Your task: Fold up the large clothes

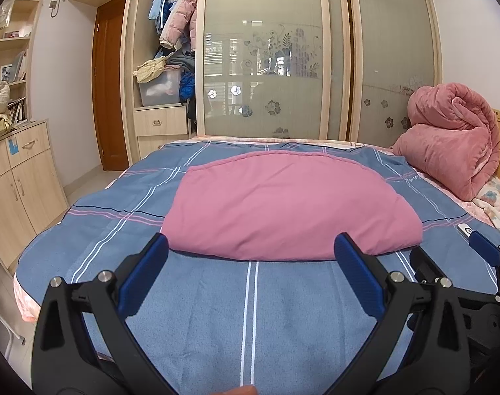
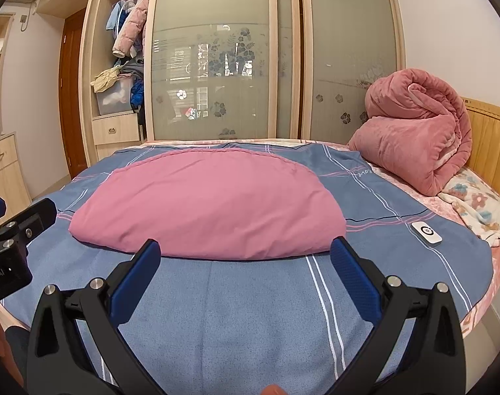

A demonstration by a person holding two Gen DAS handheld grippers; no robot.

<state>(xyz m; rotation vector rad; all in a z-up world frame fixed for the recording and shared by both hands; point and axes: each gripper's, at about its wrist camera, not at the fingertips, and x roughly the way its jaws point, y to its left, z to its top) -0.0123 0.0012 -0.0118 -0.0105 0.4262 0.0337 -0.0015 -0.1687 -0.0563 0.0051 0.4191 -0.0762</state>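
Hovering side by side over the bed, the left gripper and right gripper hold their fingers spread and empty; the folded pink garment lies just ahead, within reach.

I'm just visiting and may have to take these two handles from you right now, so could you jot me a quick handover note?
Left tool: open, holding nothing, just short of the pink garment's near edge.
Right tool: open, empty, beside it.
The garment lies folded on the blue plaid bedspread, mid-bed. A small white remote sits to its right.
Done: it looks folded at least once.
Left: possibly another fold; I can't tell.
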